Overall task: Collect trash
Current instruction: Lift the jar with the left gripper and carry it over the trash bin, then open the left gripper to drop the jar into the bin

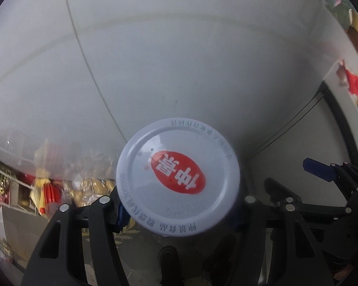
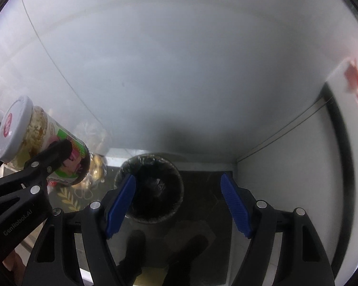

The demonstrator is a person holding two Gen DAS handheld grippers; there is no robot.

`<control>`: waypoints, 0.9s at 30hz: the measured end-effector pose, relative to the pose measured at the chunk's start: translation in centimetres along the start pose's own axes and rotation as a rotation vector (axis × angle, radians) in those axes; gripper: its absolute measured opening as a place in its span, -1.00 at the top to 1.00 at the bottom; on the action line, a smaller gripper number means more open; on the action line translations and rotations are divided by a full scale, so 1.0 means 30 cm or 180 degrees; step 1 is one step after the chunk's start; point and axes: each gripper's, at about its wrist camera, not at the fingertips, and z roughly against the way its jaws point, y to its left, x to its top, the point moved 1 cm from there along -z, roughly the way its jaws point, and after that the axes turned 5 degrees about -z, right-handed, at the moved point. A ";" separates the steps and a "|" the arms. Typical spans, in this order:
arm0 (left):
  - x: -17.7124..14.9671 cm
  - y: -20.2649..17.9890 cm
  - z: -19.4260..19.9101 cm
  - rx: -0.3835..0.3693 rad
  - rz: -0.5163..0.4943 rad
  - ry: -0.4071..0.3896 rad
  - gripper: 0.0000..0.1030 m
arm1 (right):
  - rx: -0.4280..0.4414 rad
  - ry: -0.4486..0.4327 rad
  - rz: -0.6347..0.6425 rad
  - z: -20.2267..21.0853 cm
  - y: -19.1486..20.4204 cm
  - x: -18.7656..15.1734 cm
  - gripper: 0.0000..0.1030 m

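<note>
My left gripper (image 1: pixel 179 217) is shut on a glass jar (image 1: pixel 178 176) with a white lid and a red oval logo; the lid faces the left wrist camera and hides the jar's body. In the right wrist view that jar (image 2: pixel 43 143) shows at the left with a colourful label and pale contents, clamped by the left gripper (image 2: pixel 64 152). My right gripper (image 2: pixel 179 206) is open, its blue pads (image 2: pixel 121 205) apart with nothing between them. Below it on the floor stands a round bin (image 2: pixel 152 188) lined with a black bag.
A white wall (image 2: pixel 179 71) fills most of both views, with a white cabinet side (image 2: pixel 286 190) to the right of the bin. Shelves with packaged snacks and red items (image 1: pixel 48 190) lie at the left. The person's dark shoes (image 2: pixel 133 255) stand on the dark patterned floor.
</note>
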 end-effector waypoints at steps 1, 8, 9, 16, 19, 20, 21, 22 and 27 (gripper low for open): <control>-0.016 0.006 -0.029 0.0009 0.0013 0.0028 -0.19 | 0.0002 0.0028 0.0000 -0.034 0.000 -0.011 -0.39; -0.109 0.020 -0.258 0.0092 0.0047 0.0201 -0.19 | -0.0102 0.0232 -0.0020 -0.269 -0.027 -0.082 -0.39; -0.120 0.024 -0.289 0.0097 0.0052 0.0232 -0.19 | -0.0121 0.0272 -0.0030 -0.303 -0.029 -0.092 -0.39; -0.237 0.034 -0.590 0.0131 0.0059 0.0522 -0.19 | -0.0203 0.0492 -0.0128 -0.536 -0.075 -0.187 -0.39; -0.299 0.033 -0.736 0.0168 0.0065 0.0673 -0.19 | -0.0220 0.0574 -0.0137 -0.654 -0.079 -0.218 -0.39; -0.317 0.033 -0.778 0.0174 0.0074 0.0719 -0.19 | -0.0219 0.0608 -0.0143 -0.690 -0.075 -0.225 -0.39; -0.339 0.031 -0.827 0.0165 0.0089 0.0763 -0.19 | -0.0223 0.0633 -0.0150 -0.726 -0.076 -0.236 -0.39; -0.356 0.018 -0.866 0.0167 0.0089 0.0796 -0.19 | -0.0224 0.0645 -0.0155 -0.745 -0.074 -0.241 -0.39; -0.474 -0.024 -1.134 0.0264 0.0000 0.1062 -0.19 | -0.0203 0.0690 -0.0216 -0.802 -0.080 -0.282 -0.39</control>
